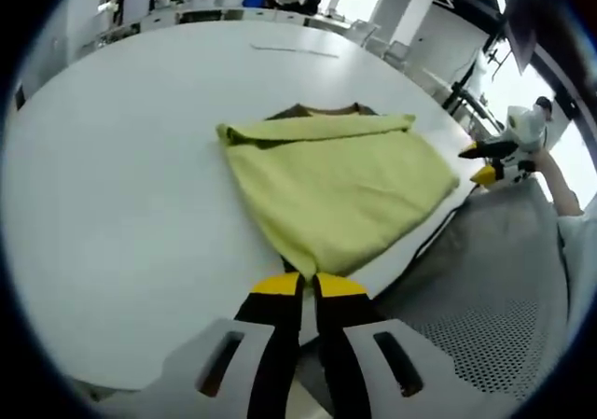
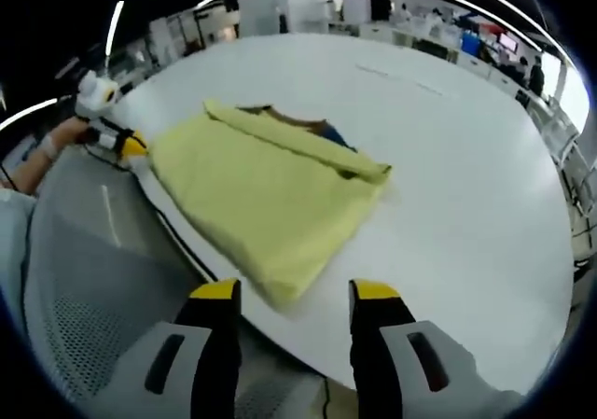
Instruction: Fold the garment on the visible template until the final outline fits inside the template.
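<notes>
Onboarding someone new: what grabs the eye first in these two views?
The yellow garment, partly folded on the white table, with a dark collar edge peeking out at its far side. Then the grippers: the left gripper shut at the garment's near corner, the right gripper open just short of it.

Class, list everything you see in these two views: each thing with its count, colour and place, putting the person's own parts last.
Yellow folded cloth garment: one, yellow, mid-table, a dark brown part showing at its far edge.
Large white table: one, white, under the garment.
Grey perforated mat: one, grey, beside the table's near edge.
Desks and monitors: several, far background.
Left tool: one, black jaws with yellow tips, closed at the garment's corner.
Right tool: one, same colours, open, near the garment's edge.
</notes>
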`<state>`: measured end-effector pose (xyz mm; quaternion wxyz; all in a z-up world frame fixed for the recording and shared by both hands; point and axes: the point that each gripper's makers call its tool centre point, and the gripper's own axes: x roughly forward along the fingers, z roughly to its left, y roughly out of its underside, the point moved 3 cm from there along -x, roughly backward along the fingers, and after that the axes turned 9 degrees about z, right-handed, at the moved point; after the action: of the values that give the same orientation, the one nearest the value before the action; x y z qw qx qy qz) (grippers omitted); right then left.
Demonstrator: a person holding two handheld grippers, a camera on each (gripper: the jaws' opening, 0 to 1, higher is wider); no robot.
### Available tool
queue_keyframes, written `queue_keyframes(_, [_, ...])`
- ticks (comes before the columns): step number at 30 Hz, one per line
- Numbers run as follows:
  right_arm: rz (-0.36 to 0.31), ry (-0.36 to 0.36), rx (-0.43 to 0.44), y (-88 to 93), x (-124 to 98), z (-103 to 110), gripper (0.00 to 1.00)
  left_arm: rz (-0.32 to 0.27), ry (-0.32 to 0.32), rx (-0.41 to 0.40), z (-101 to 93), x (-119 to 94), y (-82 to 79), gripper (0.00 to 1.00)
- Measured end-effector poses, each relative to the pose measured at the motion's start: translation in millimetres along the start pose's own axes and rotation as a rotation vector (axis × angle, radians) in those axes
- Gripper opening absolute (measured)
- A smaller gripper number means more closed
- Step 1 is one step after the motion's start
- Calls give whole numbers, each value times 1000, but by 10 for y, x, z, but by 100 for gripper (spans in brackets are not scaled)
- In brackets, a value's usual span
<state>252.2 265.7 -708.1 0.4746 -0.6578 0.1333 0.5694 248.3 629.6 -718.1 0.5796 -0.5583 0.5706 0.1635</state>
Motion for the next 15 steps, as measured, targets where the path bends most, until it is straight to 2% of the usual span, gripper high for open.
queue_keyframes(2, [23, -4, -3, 53, 15, 9, 47, 2, 1, -1, -1, 3, 2, 0])
queue_keyframes(6, [37, -38, -2, 101, 31, 78, 35, -2, 2, -5, -6, 5, 1, 0])
queue_keyframes(15, [48, -62, 31, 143, 148, 96, 24, -6, 4, -22, -2, 16, 20, 0])
